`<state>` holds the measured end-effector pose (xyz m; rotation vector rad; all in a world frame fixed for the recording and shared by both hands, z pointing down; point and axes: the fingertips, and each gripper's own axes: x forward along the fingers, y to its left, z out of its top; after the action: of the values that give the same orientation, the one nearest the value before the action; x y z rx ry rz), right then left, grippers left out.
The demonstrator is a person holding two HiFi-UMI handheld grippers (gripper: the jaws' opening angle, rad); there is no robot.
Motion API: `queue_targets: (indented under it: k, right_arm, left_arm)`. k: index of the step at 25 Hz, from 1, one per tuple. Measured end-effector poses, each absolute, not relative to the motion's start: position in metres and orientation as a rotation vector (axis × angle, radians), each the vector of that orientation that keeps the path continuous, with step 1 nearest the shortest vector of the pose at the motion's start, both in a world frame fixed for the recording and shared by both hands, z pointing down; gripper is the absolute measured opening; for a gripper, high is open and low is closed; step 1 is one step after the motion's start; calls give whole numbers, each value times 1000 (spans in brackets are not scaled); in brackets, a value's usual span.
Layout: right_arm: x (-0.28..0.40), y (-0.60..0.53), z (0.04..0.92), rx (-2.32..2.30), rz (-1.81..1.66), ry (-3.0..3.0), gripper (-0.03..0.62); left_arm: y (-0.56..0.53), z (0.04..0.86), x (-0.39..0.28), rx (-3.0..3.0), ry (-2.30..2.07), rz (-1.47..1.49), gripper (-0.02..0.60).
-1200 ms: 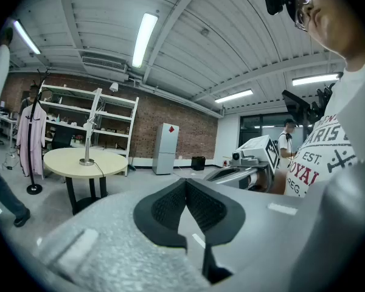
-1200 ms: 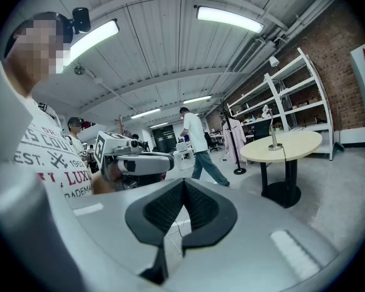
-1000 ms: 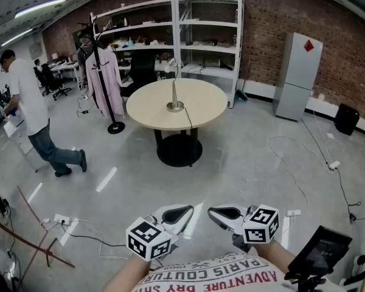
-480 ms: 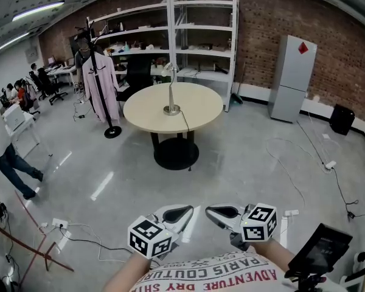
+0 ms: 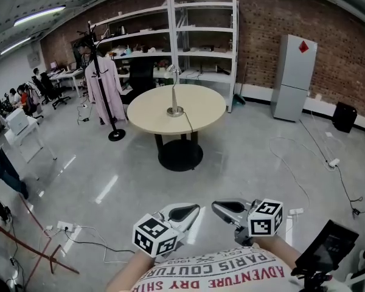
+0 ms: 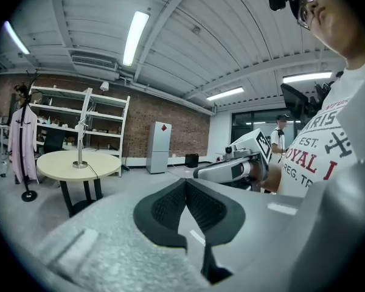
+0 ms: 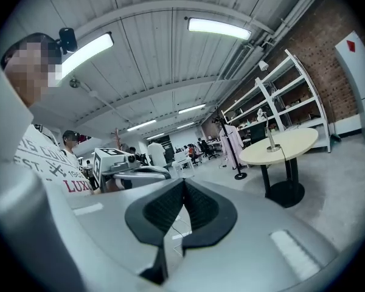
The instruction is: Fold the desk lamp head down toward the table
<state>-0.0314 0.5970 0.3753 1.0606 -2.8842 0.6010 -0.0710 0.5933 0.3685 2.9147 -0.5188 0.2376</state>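
The desk lamp (image 5: 174, 91) stands upright on a round beige table (image 5: 201, 105) far ahead across the room, its head raised on a thin silver stem. It also shows small in the left gripper view as the lamp (image 6: 80, 145) and in the right gripper view as the lamp (image 7: 270, 134). My left gripper (image 5: 193, 209) and right gripper (image 5: 218, 207) are held close to my body, low in the head view, tips nearly facing each other. Both are shut with nothing between the pads. Each gripper sees the other: the right gripper (image 6: 201, 174), the left gripper (image 7: 164, 176).
A coat rack (image 5: 102, 84) with a pink garment stands left of the table. White shelving (image 5: 188, 35) lines the brick wall, a grey fridge (image 5: 295, 78) at right. Cables (image 5: 304, 163) and a power strip (image 5: 61, 227) lie on the floor. A person (image 5: 3, 169) is at far left.
The person walking at left has moved further left, nearly out of the head view. The view has shifted slightly; both grippers stay shut near my body.
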Motion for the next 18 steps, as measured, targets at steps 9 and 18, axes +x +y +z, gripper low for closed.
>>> queue_targets:
  k: [9,18]
  right_arm:
    - [-3,576,379,1145,669,-2902,1]
    - [39,502,412,1135,794,-2881,0]
  left_arm:
    - [562,368,-51,2882,-486,230,2]
    - [492,405,-20,2791,-530,296,2]
